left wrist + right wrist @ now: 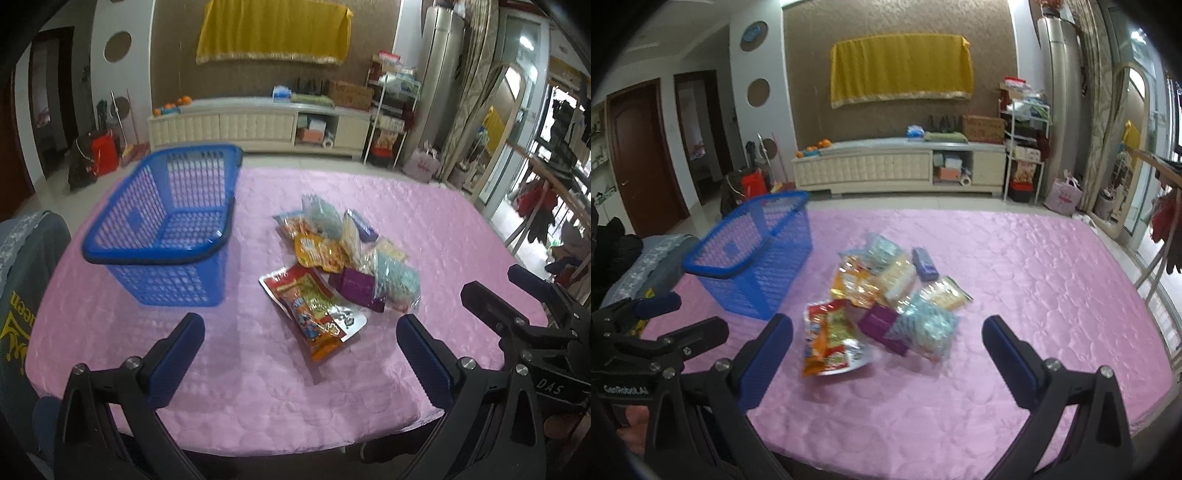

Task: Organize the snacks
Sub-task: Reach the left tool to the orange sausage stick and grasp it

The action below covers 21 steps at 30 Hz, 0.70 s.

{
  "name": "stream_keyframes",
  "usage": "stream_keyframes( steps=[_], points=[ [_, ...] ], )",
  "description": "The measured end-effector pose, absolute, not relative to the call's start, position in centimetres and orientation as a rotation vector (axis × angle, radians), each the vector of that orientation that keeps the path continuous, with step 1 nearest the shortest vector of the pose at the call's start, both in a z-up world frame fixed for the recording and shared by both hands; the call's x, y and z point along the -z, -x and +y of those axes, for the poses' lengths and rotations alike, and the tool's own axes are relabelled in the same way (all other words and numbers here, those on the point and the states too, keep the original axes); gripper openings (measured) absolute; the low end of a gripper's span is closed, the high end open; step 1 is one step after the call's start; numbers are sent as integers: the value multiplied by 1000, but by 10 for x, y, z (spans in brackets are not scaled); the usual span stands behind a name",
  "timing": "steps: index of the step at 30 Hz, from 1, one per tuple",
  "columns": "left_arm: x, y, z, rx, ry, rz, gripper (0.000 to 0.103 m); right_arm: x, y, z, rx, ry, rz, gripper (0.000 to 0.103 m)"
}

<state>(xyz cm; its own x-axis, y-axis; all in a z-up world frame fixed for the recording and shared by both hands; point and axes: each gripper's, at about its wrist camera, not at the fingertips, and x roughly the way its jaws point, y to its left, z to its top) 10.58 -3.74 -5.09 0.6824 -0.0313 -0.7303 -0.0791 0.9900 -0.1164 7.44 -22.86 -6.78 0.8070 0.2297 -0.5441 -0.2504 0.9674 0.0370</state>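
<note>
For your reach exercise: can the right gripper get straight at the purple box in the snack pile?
Probably yes: the right gripper has open jaws, and the purple box lies at the pile's near edge, uncovered.

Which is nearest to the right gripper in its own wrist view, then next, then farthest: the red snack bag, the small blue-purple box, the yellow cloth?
From the right gripper:
1. Red snack bag, just ahead.
2. Small blue-purple box, pile's far side.
3. Yellow cloth, back wall.

Soft daylight enters from the windows [1145, 155] at right, leaving sheen on the pink cloth [1052, 266]. Both views are slightly blurred, especially the snack packets [886, 302]. Fisheye bending curves walls; corners go black.
</note>
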Motion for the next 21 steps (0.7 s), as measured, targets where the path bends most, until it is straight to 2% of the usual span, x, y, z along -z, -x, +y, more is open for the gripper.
stream_keyframes(
  steps=[7,13,21],
  points=[
    [82,-142,-43,-39,181,933,103,97,-110,-247,-221,26,670,103],
    [108,-164,-45,-50,173,1013,89,123,-137,-258,-198,11,722,103],
    [148,-191,-38,-76,208,1135,84,147,-151,-263,-170,21,767,103]
  ],
)
